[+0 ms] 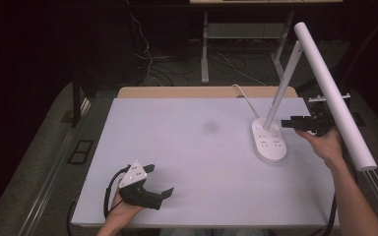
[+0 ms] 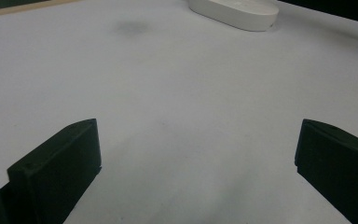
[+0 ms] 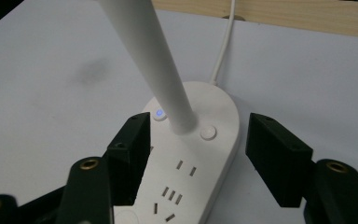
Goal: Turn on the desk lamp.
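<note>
Lamp base [image 3: 193,154] with sockets sits at the desk's [image 1: 187,147] right side, its white cord [image 3: 223,46] running to the far edge. Right tool [image 3: 196,149] hovers over the base, jaws wide, gripping nothing. Left tool [image 2: 196,158] gapes empty near the front-left.

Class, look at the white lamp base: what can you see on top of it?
On top of the lamp base sit a button lit blue, a plain white button, socket slots and the white arm. The near end is hidden behind the right hand-held gripper, whose jaws stand open.
</note>
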`<state>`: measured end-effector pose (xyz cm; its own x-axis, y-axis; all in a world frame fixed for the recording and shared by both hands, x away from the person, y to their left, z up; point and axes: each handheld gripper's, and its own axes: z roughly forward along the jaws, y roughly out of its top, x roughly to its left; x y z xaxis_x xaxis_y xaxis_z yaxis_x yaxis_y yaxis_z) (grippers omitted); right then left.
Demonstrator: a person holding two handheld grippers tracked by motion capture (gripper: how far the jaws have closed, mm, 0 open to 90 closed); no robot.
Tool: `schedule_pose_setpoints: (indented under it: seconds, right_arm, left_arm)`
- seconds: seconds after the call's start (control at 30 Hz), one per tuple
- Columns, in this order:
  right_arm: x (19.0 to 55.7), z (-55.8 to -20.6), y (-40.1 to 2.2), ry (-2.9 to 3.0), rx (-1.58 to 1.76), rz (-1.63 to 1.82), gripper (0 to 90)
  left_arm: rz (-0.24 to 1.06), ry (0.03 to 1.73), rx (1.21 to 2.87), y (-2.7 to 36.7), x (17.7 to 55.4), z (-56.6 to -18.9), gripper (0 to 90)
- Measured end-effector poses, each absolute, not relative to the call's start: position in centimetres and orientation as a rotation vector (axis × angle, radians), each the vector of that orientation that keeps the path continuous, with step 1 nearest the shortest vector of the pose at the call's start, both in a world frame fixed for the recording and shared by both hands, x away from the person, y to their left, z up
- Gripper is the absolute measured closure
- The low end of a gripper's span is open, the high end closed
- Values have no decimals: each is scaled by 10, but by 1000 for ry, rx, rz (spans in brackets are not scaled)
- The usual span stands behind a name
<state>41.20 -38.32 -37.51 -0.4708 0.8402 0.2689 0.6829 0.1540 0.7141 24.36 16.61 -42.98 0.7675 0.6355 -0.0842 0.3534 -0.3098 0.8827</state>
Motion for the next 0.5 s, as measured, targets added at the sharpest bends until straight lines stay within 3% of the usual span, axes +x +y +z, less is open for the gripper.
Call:
schedule_pose_setpoints:
  seconds: [0.5]
  right_arm:
    - [427,-386,-386,2216,1542,1234,543]
  left_arm:
    - [345,754,1928,167,244,-430,0]
